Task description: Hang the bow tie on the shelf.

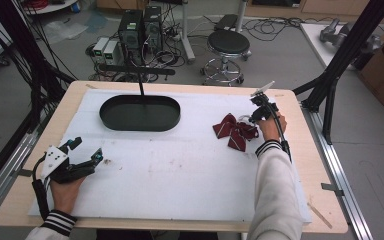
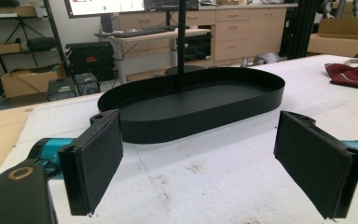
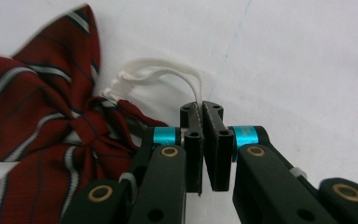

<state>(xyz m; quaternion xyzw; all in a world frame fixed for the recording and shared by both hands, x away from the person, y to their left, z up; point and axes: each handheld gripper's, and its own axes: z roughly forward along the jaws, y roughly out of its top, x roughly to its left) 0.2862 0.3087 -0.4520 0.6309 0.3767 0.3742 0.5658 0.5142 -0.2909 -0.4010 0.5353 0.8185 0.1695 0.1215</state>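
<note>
Progress so far: right hand-held gripper [image 3: 204, 140] has pinched the white elastic strap [image 3: 168, 74] of the striped bow tie [image 1: 235, 131], right of centre on the table [image 1: 25, 200]. Probably headed for the black tray [image 1: 140, 113]; left hand-held gripper [image 2: 214, 158] gapes idle.
</note>
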